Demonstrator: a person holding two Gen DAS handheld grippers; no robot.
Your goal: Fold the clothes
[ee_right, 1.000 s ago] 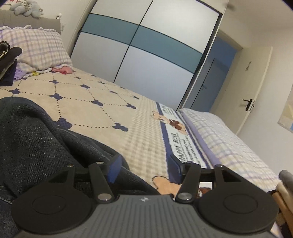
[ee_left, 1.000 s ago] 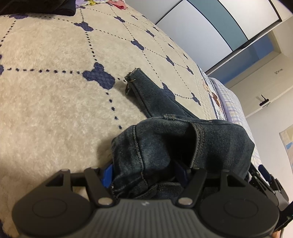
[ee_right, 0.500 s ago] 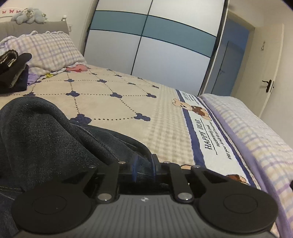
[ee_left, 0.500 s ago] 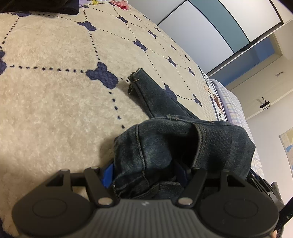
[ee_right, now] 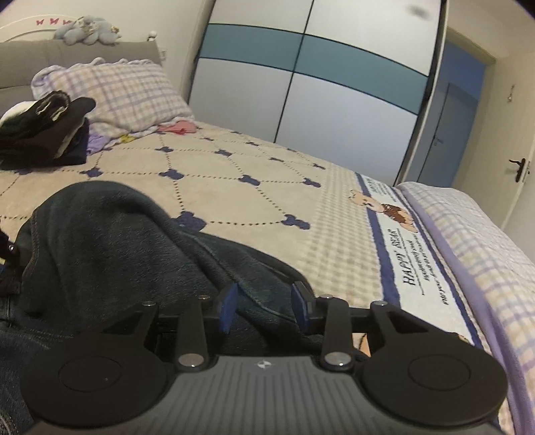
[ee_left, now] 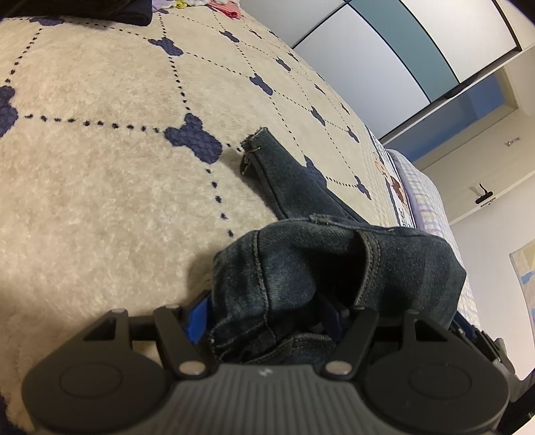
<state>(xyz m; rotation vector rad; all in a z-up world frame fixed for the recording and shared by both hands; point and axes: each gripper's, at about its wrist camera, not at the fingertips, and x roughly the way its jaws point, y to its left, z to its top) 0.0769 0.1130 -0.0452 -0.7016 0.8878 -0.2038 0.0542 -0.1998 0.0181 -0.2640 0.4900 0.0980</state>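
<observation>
Dark blue jeans [ee_left: 334,267] are seen bunched on the cream blanket [ee_left: 100,200] of a bed, the blanket marked with dotted navy lines and small navy bear shapes. In the left wrist view, a thick wad of denim, seams and a folded edge showing, is clamped in the left gripper [ee_left: 267,318]; the blue pad [ee_left: 197,318] of one finger is pressed against the cloth, the other pad being hidden behind the fabric. One trouser leg is stretched away from that bundle across the blanket, its hem lying flat near a navy bear shape. In the right wrist view, the same jeans [ee_right: 117,251] are heaped to the left and in front of the right gripper [ee_right: 264,304], whose jaws are opening; a low ridge of denim is lodged between the two blue pads [ee_right: 229,306], but firm pressing on it cannot be made out. Further back on the bed, a checked lilac pillow [ee_right: 123,93] is noted against the grey headboard [ee_right: 50,57], with a pile of dark clothes [ee_right: 43,134] just beside it and a pink garment [ee_right: 177,127] at its foot. A plush toy [ee_right: 87,31] is perched on the headboard. A white and teal wardrobe [ee_right: 317,87] is seen beyond the bed.
</observation>
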